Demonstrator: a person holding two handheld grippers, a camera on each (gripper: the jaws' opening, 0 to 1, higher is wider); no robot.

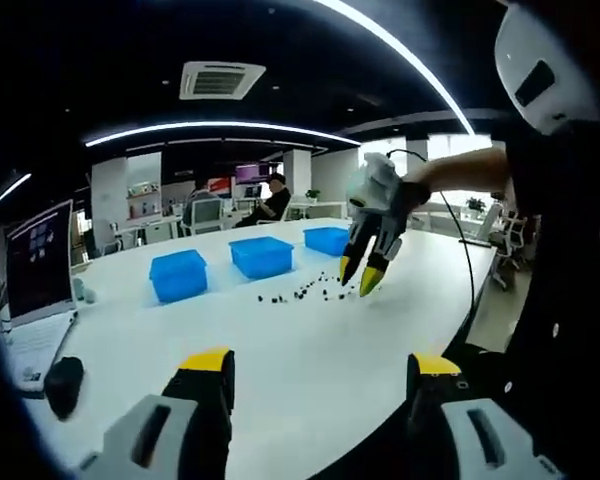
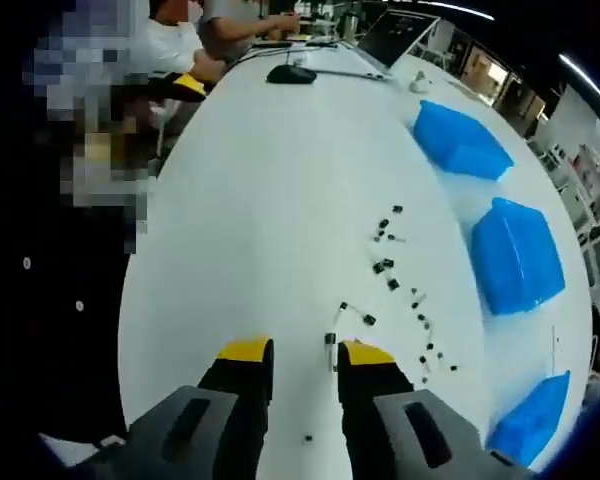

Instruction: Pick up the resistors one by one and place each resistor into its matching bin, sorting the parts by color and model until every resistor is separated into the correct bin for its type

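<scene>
Right claw (image 2: 305, 362) jaws a little apart, empty, above resistors (image 2: 400, 280) strewn near bench (image 2: 260, 200) far edge, before blue bins (image 2: 515, 255). Left claw (image 1: 322, 375) wide open, empty.

Left gripper (image 1: 320, 372) open above white table (image 1: 310, 370)
Right gripper (image 1: 364, 274) hangs over scattered resistors (image 1: 305, 292), three blue bins (image 1: 261, 256) behind.

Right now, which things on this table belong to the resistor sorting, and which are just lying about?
Job: resistors, three blue bins, right gripper, left gripper.
Lying about: laptop, mouse, a second mouse, small cup.
</scene>
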